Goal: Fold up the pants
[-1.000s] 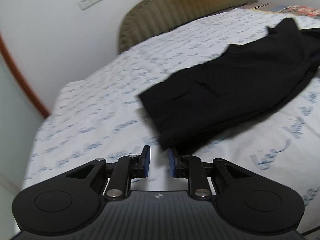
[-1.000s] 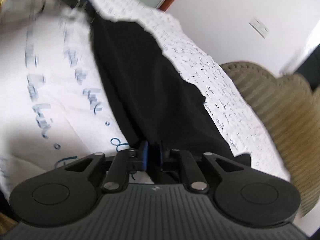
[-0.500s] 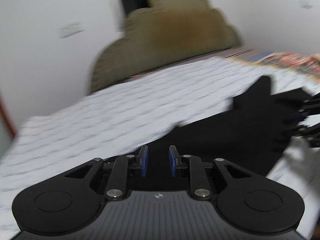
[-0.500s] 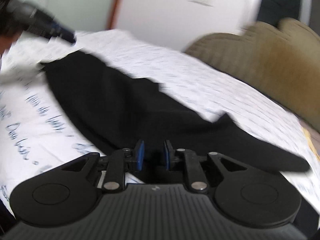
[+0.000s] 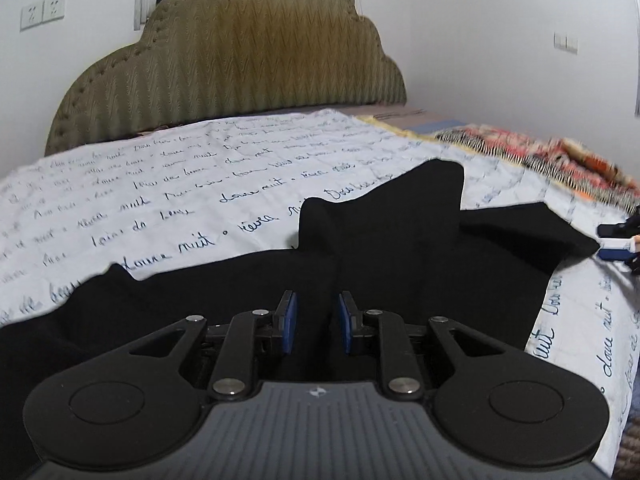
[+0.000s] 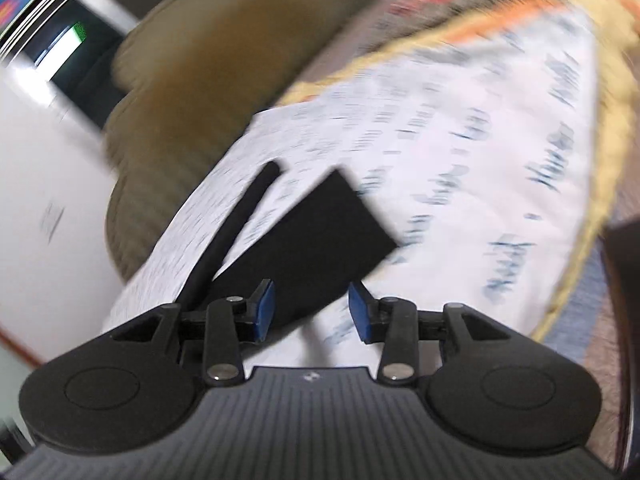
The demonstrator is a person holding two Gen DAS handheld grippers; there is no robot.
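The black pants (image 5: 400,248) lie spread across a white bed sheet (image 5: 160,184) printed with handwriting. My left gripper (image 5: 316,320) hovers low over the near part of the pants. Its blue pads stand a narrow gap apart, and I see no cloth pinched between them. In the left wrist view my right gripper (image 5: 618,240) shows at the right edge, by the pants' far right corner. In the blurred, tilted right wrist view the right gripper (image 6: 310,312) has its jaws opening. A black pants end (image 6: 320,232) lies just beyond the pads, which do not press on it.
An olive padded headboard (image 5: 232,60) stands at the far end of the bed against a white wall with sockets (image 5: 42,12). A colourful patterned blanket (image 5: 540,152) lies along the sheet's right side. The bed's edge drops off at the lower right.
The left gripper swung round to face the headboard and now sits over the pants. The right gripper rolled sharply, widened its jaws and let go of the black cloth.
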